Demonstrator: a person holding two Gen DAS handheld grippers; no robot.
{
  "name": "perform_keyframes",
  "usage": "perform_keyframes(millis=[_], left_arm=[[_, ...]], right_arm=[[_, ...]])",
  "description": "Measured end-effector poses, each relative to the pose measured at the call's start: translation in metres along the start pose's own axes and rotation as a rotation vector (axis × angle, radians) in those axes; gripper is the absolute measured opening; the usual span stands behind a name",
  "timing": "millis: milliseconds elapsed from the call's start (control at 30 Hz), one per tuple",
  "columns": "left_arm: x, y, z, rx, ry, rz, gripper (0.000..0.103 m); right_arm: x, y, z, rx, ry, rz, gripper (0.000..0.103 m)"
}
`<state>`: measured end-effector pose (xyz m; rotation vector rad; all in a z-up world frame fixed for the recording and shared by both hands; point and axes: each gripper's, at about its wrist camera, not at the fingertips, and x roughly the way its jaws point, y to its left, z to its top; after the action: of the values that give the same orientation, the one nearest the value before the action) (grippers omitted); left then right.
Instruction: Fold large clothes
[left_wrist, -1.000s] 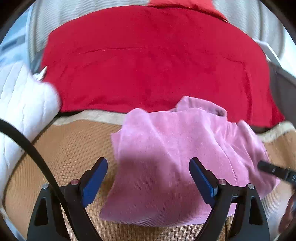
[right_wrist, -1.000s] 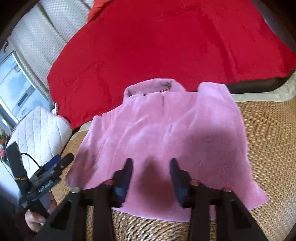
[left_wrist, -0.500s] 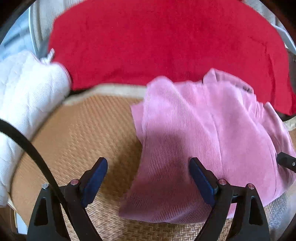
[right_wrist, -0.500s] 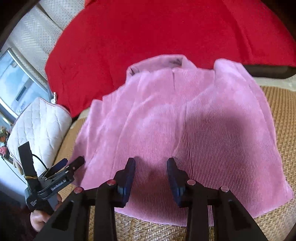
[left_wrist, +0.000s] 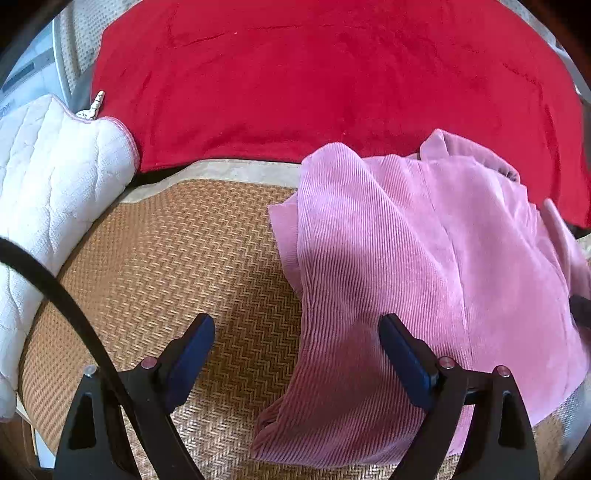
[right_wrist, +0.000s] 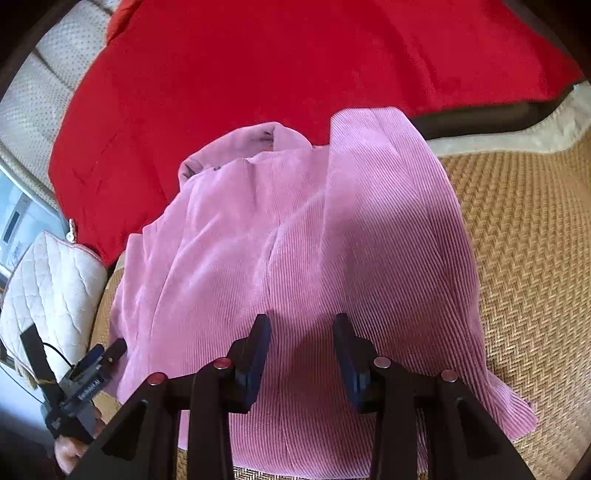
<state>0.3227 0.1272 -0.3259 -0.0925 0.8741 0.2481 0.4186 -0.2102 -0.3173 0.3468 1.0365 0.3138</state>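
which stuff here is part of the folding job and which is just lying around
Part of the job:
pink corduroy garment
left gripper, open
right gripper, open

Just lying about:
red blanket
white quilted cushion
woven mat, the surface under the garment

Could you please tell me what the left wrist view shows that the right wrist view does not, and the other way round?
Only the left wrist view shows the black cable and the open left gripper from behind. Only the right wrist view shows the pink garment's collar, the right gripper and the hand holding the left gripper. Both share the pink garment, red blanket, white quilted cushion and woven mat.
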Motion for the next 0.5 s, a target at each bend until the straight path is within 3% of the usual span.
perform_keyframes(millis=[233, 500], left_arm=[[-0.042, -0.014, -0.008, 0.102, -0.163, 0.110, 0.092], [-0.077, -0.014, -0.001, 0.096, -0.273, 0.095, 0.092]], right_arm=[[-0.027, 0.002, -0.007, -0.043, -0.052, 0.035, 0.040], [-0.040, 0.027, -0.015, -0.125, -0.072, 0.090, 0.040]])
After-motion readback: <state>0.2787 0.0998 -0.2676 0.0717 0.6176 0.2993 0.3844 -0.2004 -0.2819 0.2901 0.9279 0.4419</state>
